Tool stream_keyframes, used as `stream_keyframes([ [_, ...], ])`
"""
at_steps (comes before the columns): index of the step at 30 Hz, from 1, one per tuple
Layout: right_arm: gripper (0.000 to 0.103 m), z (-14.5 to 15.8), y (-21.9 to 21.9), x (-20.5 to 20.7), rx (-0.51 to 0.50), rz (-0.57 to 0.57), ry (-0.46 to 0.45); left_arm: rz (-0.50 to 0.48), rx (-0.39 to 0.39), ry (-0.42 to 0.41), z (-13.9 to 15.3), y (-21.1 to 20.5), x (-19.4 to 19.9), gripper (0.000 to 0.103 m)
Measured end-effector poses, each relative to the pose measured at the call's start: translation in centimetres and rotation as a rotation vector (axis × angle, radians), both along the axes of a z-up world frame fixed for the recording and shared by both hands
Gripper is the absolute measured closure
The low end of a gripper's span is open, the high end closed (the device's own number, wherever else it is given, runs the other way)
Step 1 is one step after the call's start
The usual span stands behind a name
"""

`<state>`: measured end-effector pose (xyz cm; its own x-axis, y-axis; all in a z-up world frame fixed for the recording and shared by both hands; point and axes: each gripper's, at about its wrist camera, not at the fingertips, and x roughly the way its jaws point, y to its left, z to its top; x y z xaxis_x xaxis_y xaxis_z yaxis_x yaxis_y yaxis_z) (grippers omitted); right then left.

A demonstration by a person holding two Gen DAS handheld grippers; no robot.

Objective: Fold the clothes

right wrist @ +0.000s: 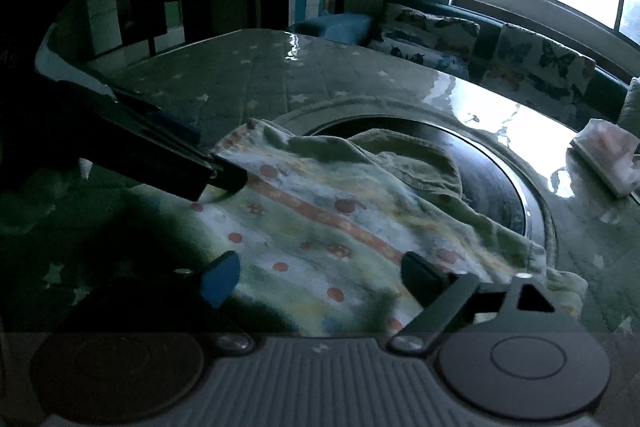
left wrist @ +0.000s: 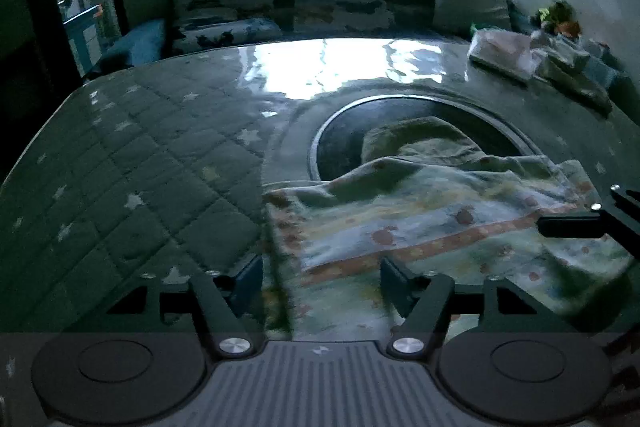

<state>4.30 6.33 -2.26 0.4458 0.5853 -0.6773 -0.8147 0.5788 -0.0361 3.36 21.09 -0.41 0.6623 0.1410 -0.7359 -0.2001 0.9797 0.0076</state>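
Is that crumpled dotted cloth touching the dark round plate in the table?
Touching. The right wrist view shows the cloth draped over the round plate's near rim and lying on it.

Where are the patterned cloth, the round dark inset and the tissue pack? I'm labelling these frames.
patterned cloth (left wrist: pixel 440 227), left wrist view, on its orange-striped middle.
round dark inset (left wrist: pixel 340 147), left wrist view, on its bare left part.
tissue pack (right wrist: pixel 608 155), right wrist view, on its top.

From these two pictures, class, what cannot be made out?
- Left wrist view: the near end of the pale dotted cloth with an orange stripe is hidden under the left gripper.
- Right wrist view: the right gripper covers the cloth's near edge; dim light blurs its print.
- The dark round inset is partly covered.
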Motion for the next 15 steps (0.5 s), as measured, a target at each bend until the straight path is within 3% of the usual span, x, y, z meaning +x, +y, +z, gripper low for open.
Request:
stream_keyframes([
  [15, 0.010, 1.1, 2.0, -2.1, 0.009, 0.090, -0.054, 0.100, -0.024, -0.021, 0.3, 3.1, -2.5, 0.013],
])
